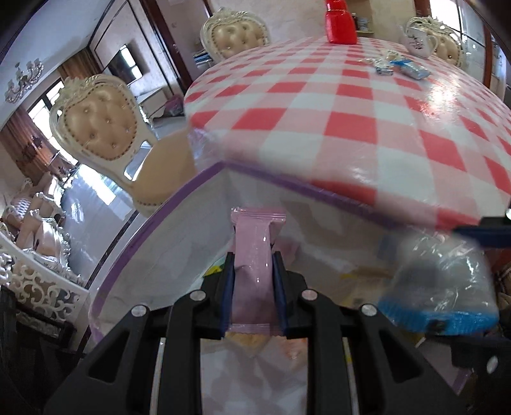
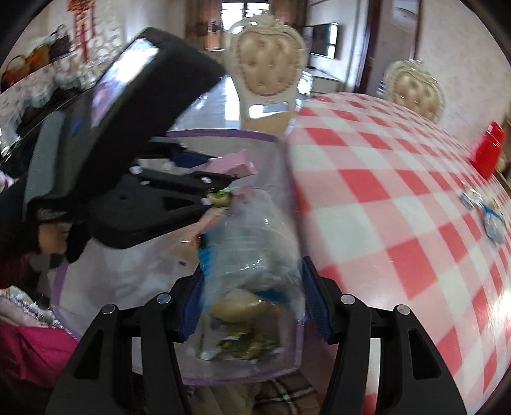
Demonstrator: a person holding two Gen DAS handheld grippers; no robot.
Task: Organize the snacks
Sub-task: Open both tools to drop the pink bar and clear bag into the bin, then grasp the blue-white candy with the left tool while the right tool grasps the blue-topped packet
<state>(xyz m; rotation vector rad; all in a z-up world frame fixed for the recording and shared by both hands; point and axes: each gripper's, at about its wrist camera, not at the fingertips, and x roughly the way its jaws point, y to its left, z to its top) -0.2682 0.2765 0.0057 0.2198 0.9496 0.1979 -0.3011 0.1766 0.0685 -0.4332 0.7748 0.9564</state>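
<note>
Two snack packets hang over a clear plastic bin (image 1: 166, 204) with a purple rim, set at the edge of the checked surface (image 1: 351, 105).

In the left wrist view, the left hand-held gripper (image 1: 254, 268) is clamped on a pink snack packet (image 1: 254, 249), its blue pads pressing both sides of the wrapper, which sticks out forward above the bin's pale floor. At the right edge a blurred clear bag with a blue strip (image 1: 440, 287) hangs in the other tool. Far across the surface lie two or three more blue-and-white packets (image 1: 402, 65), near a red container (image 1: 340, 25) and a white teapot (image 1: 416, 40). Padded chairs (image 1: 99, 127) stand around.

In the right wrist view, the right hand-held gripper (image 2: 252, 297) has the clear bag (image 2: 252, 255) between its blue pads; motion blur hides whether the pads actually press it, so its grip cannot be told. The left tool (image 2: 223, 174) reaches in from the left with the pink packet (image 2: 233, 164) above the bin (image 2: 223, 135), where other wrappers (image 2: 242, 344) already lie.

The step in hand appears to be dropping both snacks into the bin. The next move likely calls for opening the jaws over the bin, then going back for the packets remaining on the surface.
</note>
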